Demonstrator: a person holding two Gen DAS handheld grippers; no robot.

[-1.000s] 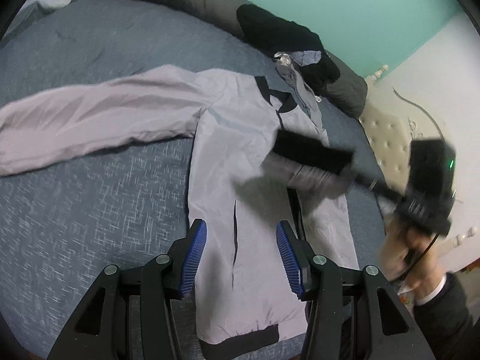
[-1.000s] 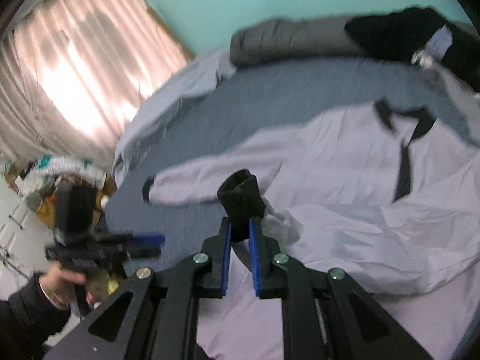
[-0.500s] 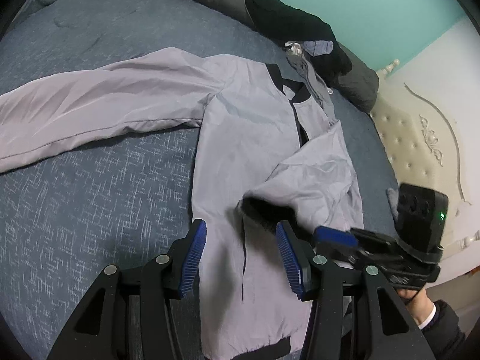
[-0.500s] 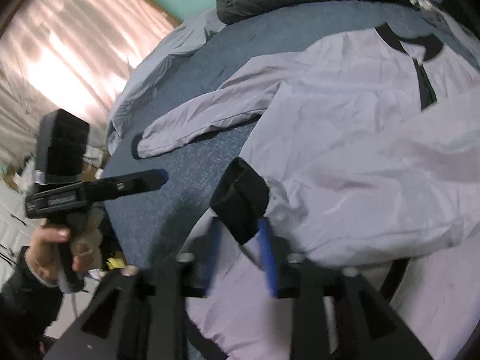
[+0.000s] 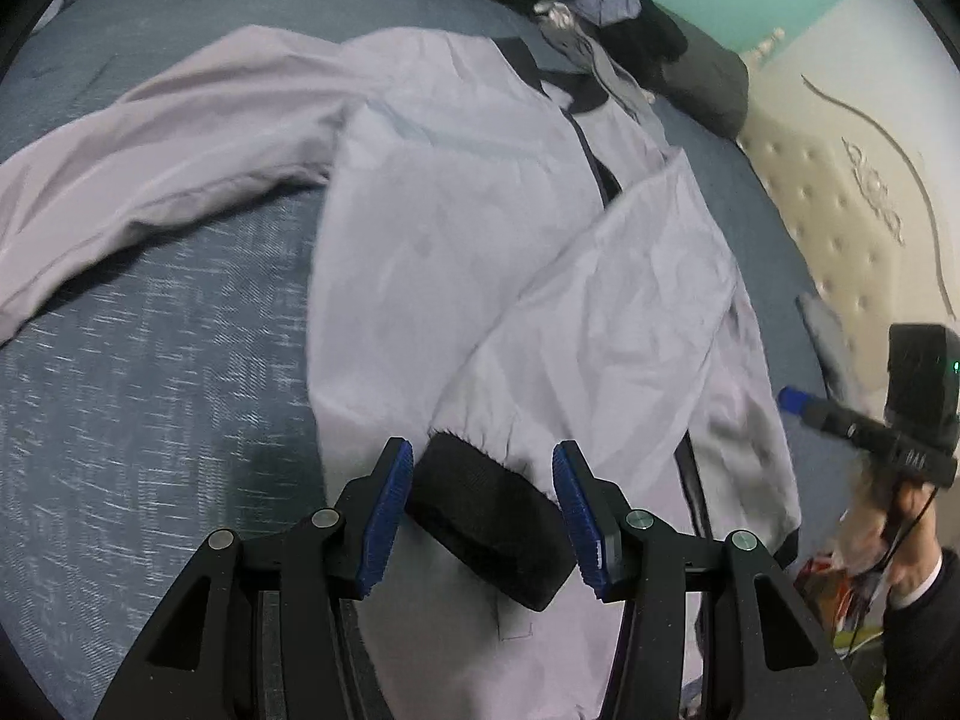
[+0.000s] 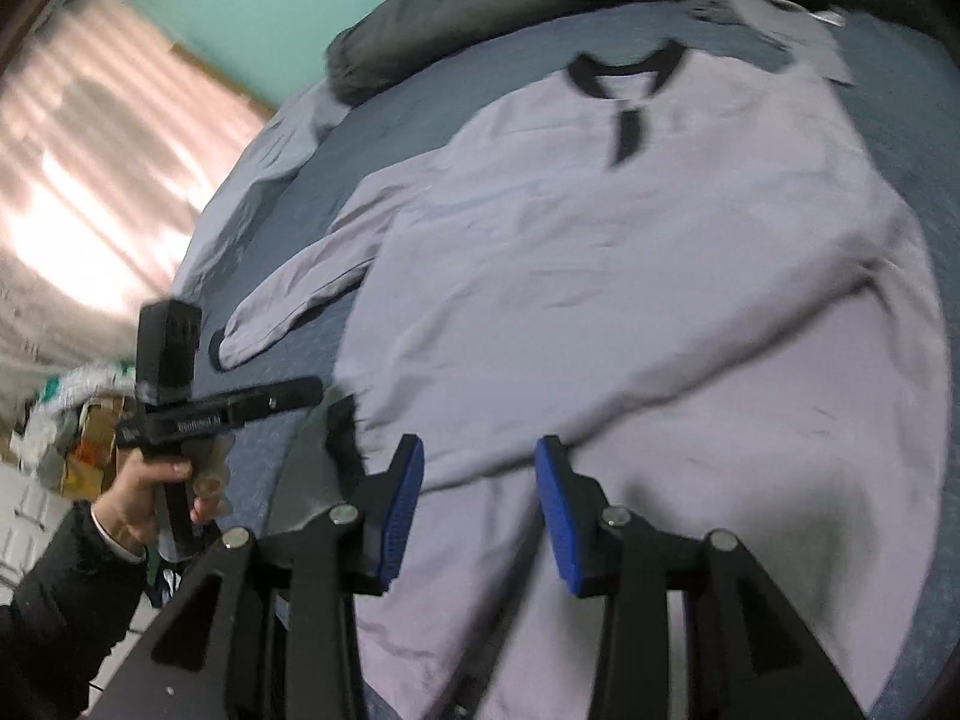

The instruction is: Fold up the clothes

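Item: pale grey jacket (image 6: 600, 276), flat on bed (image 5: 150, 390), front up. Right sleeve (image 5: 606, 312) folded across chest, black cuff (image 5: 486, 516) between left tool (image 5: 480, 516) pads, untouched. Right tool (image 6: 480, 516) apart, empty. Left sleeve (image 5: 150, 180) outstretched; likely folds next.

**Handheld gripper rig and operator's clothing**

Left gripper (image 5: 483, 510) and right gripper (image 6: 479, 510): matte black angular fingers, each tipped with a ribbed blue pad (image 5: 384, 516). Round silver screw heads (image 5: 327, 518) mark the pivots of the black linkage arms. A boxy black camera module (image 5: 921, 375) with a small green light sits above the handle; a thin black cable trails below. The person wears a black sleeve (image 6: 60, 594) over a white cuff (image 6: 111, 540).
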